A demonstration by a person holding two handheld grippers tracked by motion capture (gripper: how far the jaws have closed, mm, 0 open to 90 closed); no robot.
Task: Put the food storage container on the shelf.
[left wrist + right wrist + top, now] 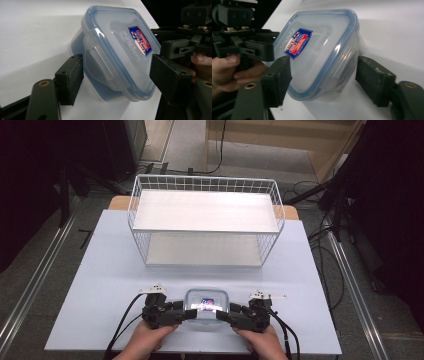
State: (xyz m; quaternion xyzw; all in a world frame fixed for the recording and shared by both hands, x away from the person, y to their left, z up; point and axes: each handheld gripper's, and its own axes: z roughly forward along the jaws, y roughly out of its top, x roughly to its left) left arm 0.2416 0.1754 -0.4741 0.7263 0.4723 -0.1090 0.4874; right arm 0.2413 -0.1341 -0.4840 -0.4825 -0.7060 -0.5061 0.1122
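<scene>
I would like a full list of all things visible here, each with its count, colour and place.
clear plastic food container with blue-rimmed lid: one, clear and blue with a red-blue sticker, near edge of the table, between the two grippers
white wire rack with two pale shelves: one, white, far half of the table
pale blue table top: one, pale blue, under everything
left gripper: one, black, jaws around the container's left end
right gripper: one, black, jaws around its right end
</scene>
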